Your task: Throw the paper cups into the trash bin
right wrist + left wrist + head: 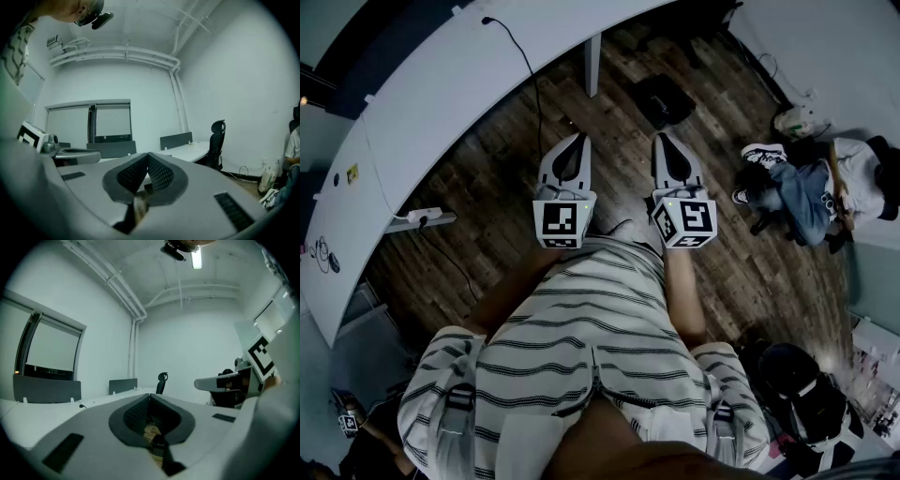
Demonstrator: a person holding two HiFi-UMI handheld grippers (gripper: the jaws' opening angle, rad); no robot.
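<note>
Left gripper [579,141] and right gripper [662,141] are held level and side by side in front of a person in a striped shirt [591,347], both with jaws shut tip to tip on nothing; each gripper view shows only a sliver of wooden floor [506,187] through the hollow behind the closed tips. No view shows the paper cups or the trash bin. The marker cubes [563,220] sit at the rear of the grippers, just above the shirt, and the hands holding them are hidden beneath. A long white desk [441,103] curves across the upper left of the head view, a black cable [520,56] trailing over its near edge to the floor and a power strip [422,217] just beside that edge; whether the strip rests on the floor or on a bracket cannot be told. A dark object [664,98] lies on the floor ahead of the right gripper, too dim to identify. At the right edge a seated person [825,187] is partly cut off. An office chair [218,140] stands at the desk's far end.
</note>
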